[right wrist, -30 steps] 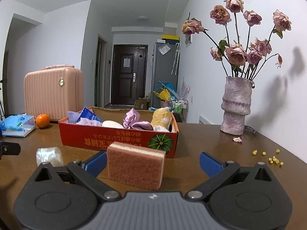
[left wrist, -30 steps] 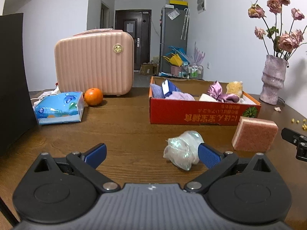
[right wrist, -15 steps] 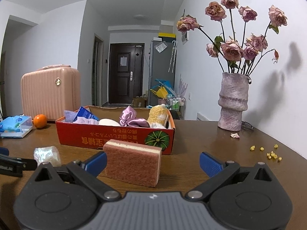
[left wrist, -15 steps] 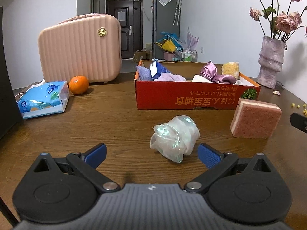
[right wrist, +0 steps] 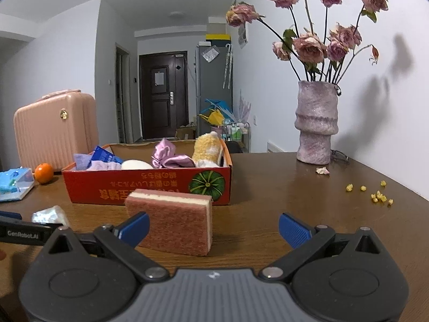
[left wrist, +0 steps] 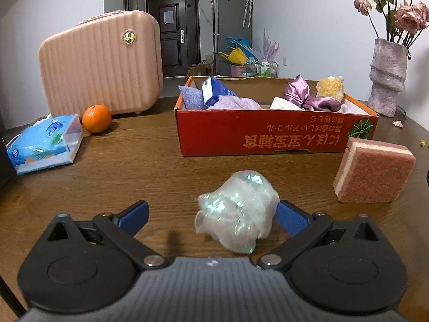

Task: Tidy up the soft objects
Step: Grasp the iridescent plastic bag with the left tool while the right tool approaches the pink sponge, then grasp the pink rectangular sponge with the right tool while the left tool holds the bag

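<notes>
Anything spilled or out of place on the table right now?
Yes: small yellow crumbs lie scattered on the table right of the red box, and a fallen petal sits by the vase.

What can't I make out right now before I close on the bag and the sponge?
- Bag, left view: its underside and near side hide behind the left gripper body.
- Sponge, right view: the right gripper finger covers its lower left corner; contact unclear.
- Box, both views: the front wall hides its floor.
- Left gripper, right view: cut off at the left edge.
</notes>
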`<state>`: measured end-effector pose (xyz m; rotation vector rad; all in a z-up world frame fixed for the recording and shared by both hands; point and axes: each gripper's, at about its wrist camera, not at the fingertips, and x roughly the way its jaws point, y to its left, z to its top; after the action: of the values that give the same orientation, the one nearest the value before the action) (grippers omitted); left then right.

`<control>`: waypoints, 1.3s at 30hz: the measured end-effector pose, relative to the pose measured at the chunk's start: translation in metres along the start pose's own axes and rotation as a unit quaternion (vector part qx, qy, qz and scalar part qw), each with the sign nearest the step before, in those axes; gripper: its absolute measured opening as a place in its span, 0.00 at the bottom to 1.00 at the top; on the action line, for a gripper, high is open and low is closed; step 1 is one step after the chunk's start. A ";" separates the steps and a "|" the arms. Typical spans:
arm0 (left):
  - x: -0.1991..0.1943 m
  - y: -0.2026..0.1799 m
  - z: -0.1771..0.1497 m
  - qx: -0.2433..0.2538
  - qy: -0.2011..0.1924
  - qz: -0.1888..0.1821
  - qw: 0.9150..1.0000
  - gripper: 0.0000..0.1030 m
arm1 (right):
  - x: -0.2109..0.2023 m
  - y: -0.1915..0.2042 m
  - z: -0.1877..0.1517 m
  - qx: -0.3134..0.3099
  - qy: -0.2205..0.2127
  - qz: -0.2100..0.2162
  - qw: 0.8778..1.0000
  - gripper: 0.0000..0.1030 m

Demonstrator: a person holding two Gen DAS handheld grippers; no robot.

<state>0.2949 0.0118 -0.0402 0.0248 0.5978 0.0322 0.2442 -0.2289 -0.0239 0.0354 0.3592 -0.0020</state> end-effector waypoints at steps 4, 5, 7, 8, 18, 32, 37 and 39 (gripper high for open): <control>0.007 -0.004 0.003 0.006 -0.005 0.003 1.000 1.00 | 0.010 -0.004 0.000 0.008 0.014 -0.009 1.000 1.00; 0.008 -0.005 0.004 0.008 -0.007 0.003 1.000 1.00 | 0.012 -0.005 0.000 0.011 0.016 -0.010 1.000 1.00; 0.013 -0.006 0.006 0.011 -0.003 -0.002 1.000 0.99 | 0.015 -0.007 0.000 0.016 0.019 -0.014 1.000 1.00; 0.016 -0.006 0.007 0.010 0.001 -0.008 1.000 0.96 | 0.016 -0.007 0.000 0.018 0.020 -0.015 1.000 1.00; 0.028 0.000 0.008 0.000 0.039 -0.052 0.998 0.41 | 0.024 -0.008 0.000 0.019 0.018 -0.021 0.999 1.00; 0.003 0.012 0.013 -0.014 -0.010 -0.037 0.999 0.39 | 0.030 0.000 0.001 0.016 0.005 -0.009 1.000 1.00; -0.006 0.025 0.013 -0.028 -0.021 -0.027 0.999 0.39 | 0.030 0.008 0.001 0.018 -0.002 0.015 1.000 1.00; -0.009 0.029 0.012 -0.031 -0.023 -0.022 0.999 0.39 | 0.031 0.014 0.001 0.014 -0.003 0.018 1.000 1.00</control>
<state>0.2934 0.0405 -0.0236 -0.0469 0.5511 0.0078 0.2737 -0.2144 -0.0332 0.0703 0.3535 0.0280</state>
